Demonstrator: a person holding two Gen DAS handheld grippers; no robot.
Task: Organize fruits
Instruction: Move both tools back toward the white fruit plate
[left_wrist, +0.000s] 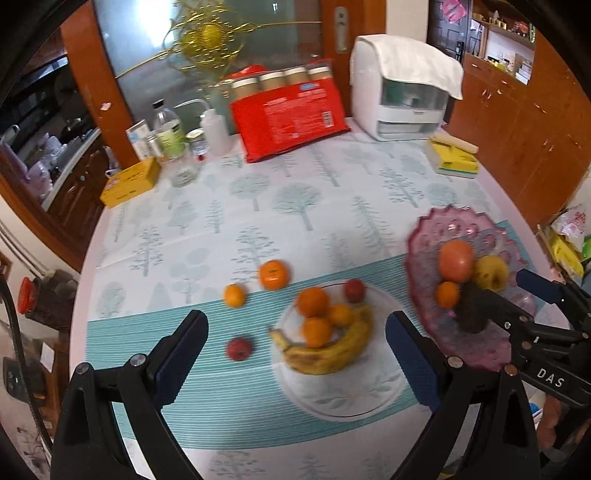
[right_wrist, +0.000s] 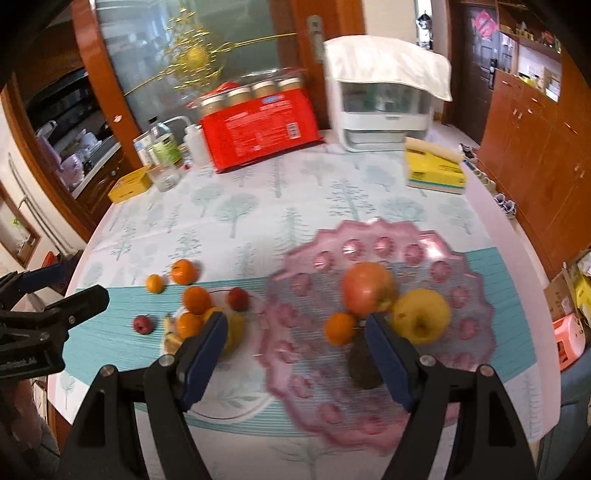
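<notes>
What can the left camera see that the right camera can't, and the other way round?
Only the left camera shows the whole banana curled round the oranges on the clear plate. Only the right camera shows the whole pink dish and the pink stool on the floor. Both show the loose red fruit on the tablecloth, the yellow apple in the dish, and both open grippers: left gripper, right gripper.

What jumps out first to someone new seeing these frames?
The scalloped pink glass dish at right, holding a big reddish apple, a yellow apple and a small orange. Left of it, a clear plate with a banana and oranges, with loose fruit on the tree-print cloth. Both grippers hover open.
</notes>
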